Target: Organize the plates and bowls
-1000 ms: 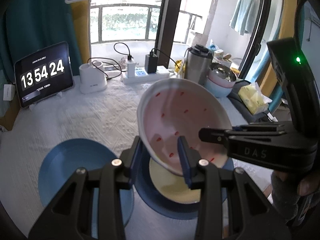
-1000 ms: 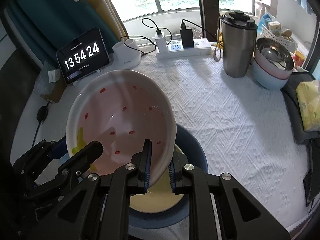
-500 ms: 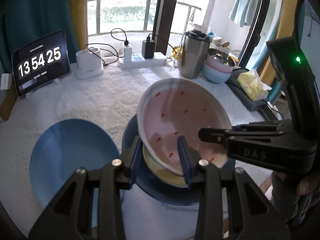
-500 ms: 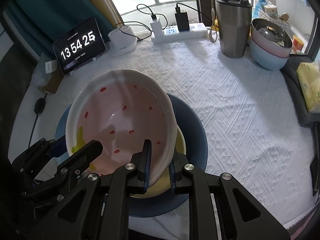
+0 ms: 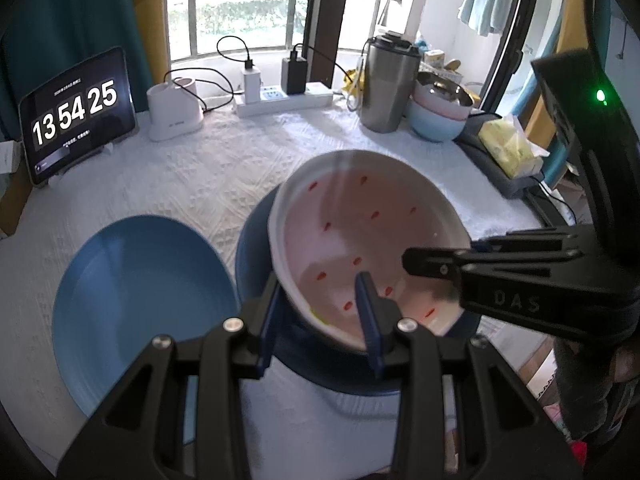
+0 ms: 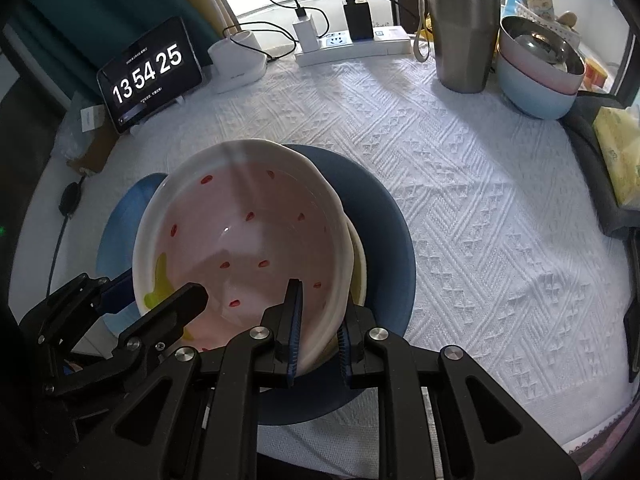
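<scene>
Pink bowl (image 6: 248,248) pinched by both hand-held grippers (image 5: 320,316) (image 6: 318,320) | yellow dish (image 6: 359,264) beneath: right view only

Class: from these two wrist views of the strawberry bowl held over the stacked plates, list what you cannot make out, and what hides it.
- Yellow plate: mostly hidden under the pink bowl, both views.
- Whether the bowl touches the plates: rim blocks it.
- Light blue plate: near edge covered by the left claw.
- Tablet small print: too small.
- Right claw grips the rim.

Daylit window (image 5: 240,16) with railing behind a white-clothed table (image 6: 460,184), teal curtain (image 5: 80,20) at left.
</scene>
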Demonstrator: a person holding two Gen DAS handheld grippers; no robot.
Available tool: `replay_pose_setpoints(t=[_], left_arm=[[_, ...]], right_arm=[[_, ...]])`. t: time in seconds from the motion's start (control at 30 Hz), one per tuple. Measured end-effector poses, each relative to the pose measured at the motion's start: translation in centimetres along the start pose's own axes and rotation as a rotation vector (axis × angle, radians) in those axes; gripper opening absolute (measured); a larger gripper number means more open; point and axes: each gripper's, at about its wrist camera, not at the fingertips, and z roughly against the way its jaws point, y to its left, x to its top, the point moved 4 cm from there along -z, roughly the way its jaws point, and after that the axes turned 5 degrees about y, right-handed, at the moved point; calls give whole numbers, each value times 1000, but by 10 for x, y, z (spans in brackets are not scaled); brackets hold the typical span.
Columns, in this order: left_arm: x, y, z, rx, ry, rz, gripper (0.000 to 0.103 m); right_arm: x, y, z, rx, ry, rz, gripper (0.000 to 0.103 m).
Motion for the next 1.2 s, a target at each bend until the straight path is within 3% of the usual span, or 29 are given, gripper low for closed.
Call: replay_pose_setpoints(t=[0.4, 0.7, 0.87, 1.2], left_arm=[[-3, 4, -6, -2, 21, -2, 38], [1, 9, -1, -2, 1, 12, 40], [2, 10, -1, -1, 0, 12, 40], [5, 16, 11, 5, -29, 31, 40]], right_arm=[[-1, -1, 1, -1, -5, 1, 19], [-2, 0, 12, 2, -34, 2, 26], [-4, -2, 24, -60, -80, 24, 31], [-7, -20, 33, -59, -93, -1, 31]])
